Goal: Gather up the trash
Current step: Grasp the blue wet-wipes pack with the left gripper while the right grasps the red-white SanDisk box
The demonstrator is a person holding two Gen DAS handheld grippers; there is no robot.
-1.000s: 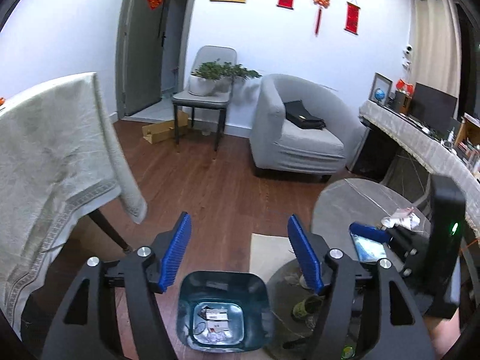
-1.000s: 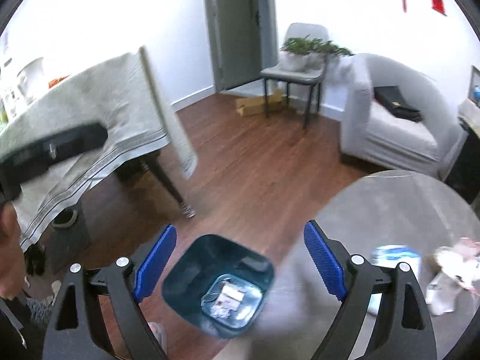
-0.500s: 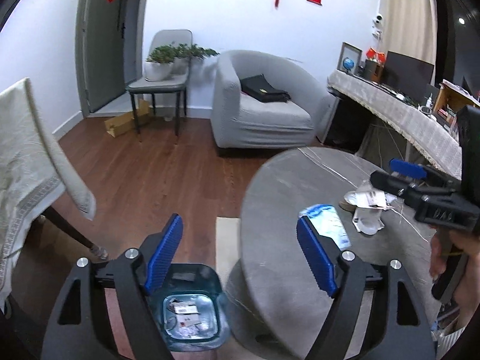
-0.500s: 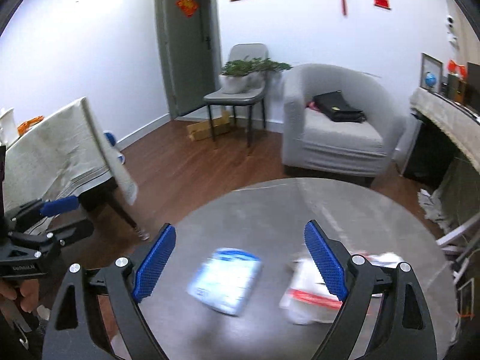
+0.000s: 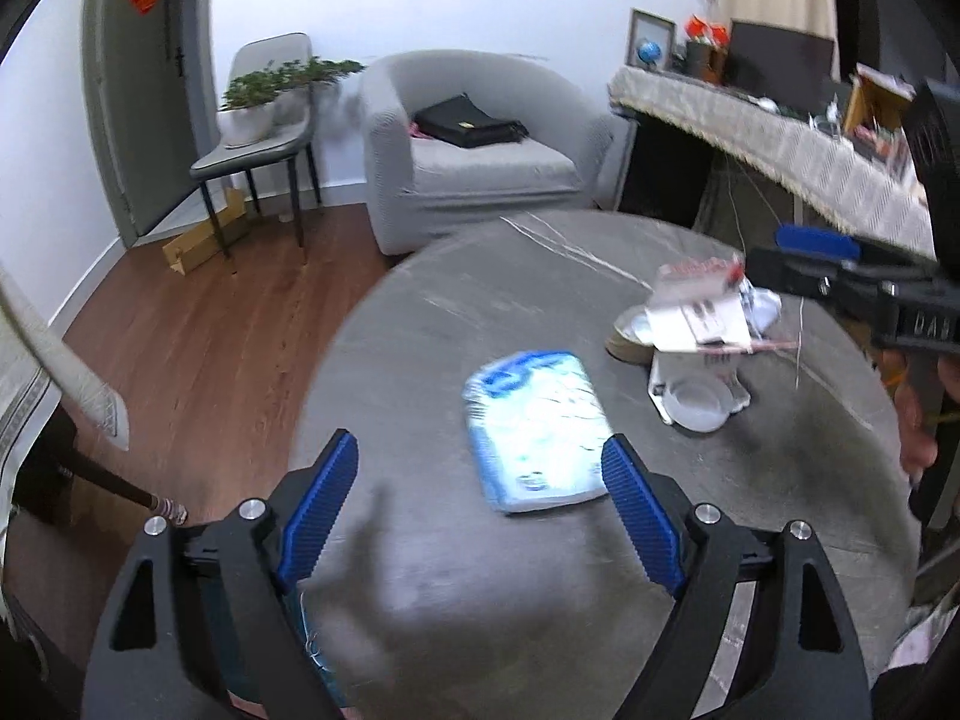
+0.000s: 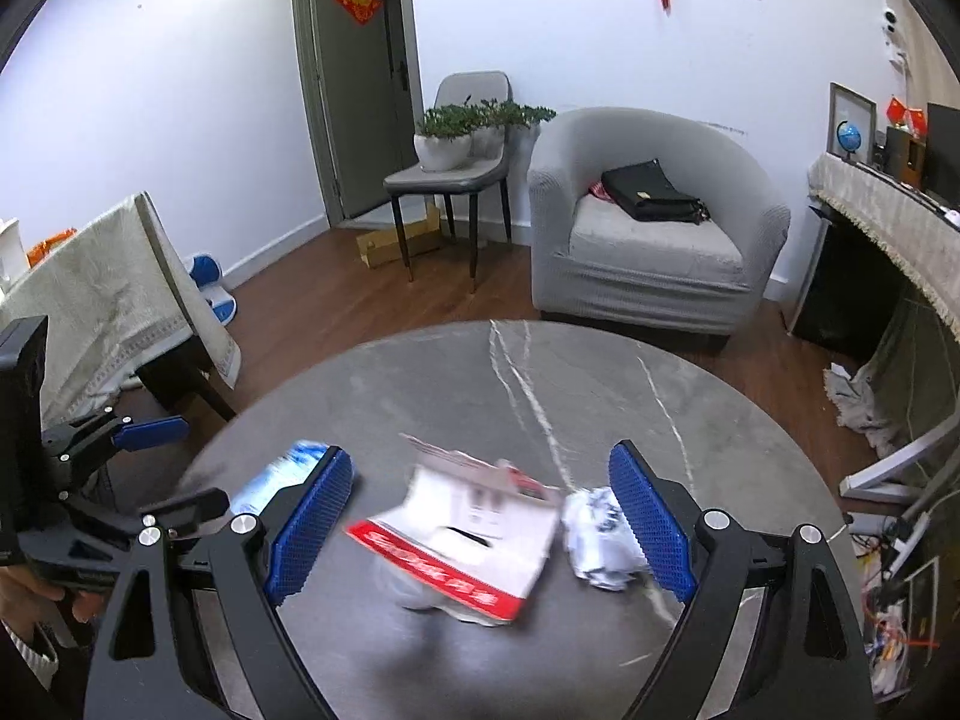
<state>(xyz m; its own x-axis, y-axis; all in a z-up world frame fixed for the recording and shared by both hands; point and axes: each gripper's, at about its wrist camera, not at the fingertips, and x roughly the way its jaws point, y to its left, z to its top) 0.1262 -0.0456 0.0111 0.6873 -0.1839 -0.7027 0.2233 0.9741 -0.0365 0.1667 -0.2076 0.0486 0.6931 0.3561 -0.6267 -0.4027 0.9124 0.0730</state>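
Note:
A blue-and-white plastic packet point(image 5: 534, 426) lies flat on the round grey table point(image 5: 480, 300), just ahead of my left gripper point(image 5: 480, 468). Its jaws are opening, nothing is touched, and the packet's near end lies between the tips. My right gripper point(image 6: 480, 468) hangs open over a red-and-white carton point(image 6: 462, 528), with a crumpled white wrapper point(image 6: 600, 534) by its right finger. In the left wrist view the carton point(image 5: 702, 312) rests over a white lid point(image 5: 699, 402), under the right gripper point(image 5: 774, 258). The teal bin point(image 5: 258, 654) is mostly hidden below the table's edge.
A grey armchair point(image 6: 648, 228) with a black bag stands behind the table. Left of it is a chair point(image 6: 450, 180) bearing potted plants. A cloth-covered table point(image 6: 102, 288) is at the left and a covered sideboard point(image 5: 780, 144) at the right. Wood floor lies between.
Both grippers have swung from above the teal bin on the floor to over the round table. The left jaws have spread wider. The packet and the carton now lie right before the fingers.

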